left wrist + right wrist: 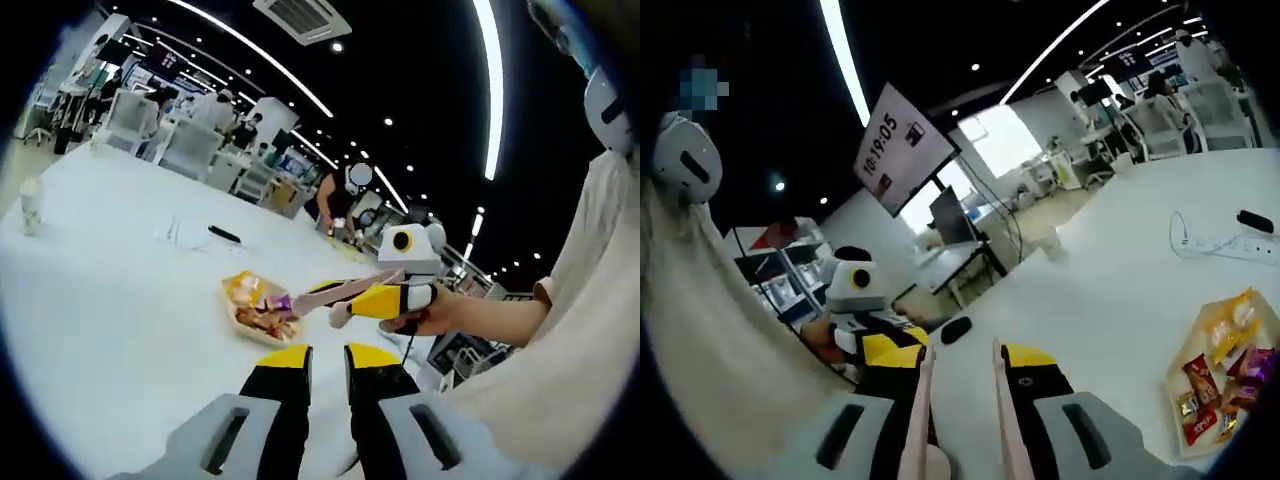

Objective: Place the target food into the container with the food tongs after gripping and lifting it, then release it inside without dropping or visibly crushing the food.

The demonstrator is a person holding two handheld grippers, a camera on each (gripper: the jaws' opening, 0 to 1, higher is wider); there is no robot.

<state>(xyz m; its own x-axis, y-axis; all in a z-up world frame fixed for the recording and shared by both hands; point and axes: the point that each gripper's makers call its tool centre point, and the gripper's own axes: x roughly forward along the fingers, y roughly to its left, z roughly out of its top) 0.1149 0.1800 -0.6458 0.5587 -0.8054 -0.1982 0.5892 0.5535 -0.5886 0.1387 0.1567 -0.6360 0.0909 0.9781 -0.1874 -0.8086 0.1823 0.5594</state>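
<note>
**Tongs held above the table, snack tray lying apart**

Left gripper view has its own left gripper [327,352] rising from the bottom centre, yellow-tipped jaws a narrow gap apart with nothing between them. Right of centre, a hand [440,315] carries the right gripper [385,298], which clamps a pair of pale food tongs [345,292]; the tong tips point toward the frame's centre, near the tray [243,322] but whether they touch it I cannot tell. That tray sits on the white table [110,330] at mid-frame, filled with wrapped snacks [262,306].

Right gripper view shows the tong arms [1005,420] running up from the bottom centre between the jaws, which press on them. The tray [1175,385] with red and yellow snack packets [1220,375] lies at the lower right, well apart from the tongs. The left gripper [875,340] appears at lower left.
</note>
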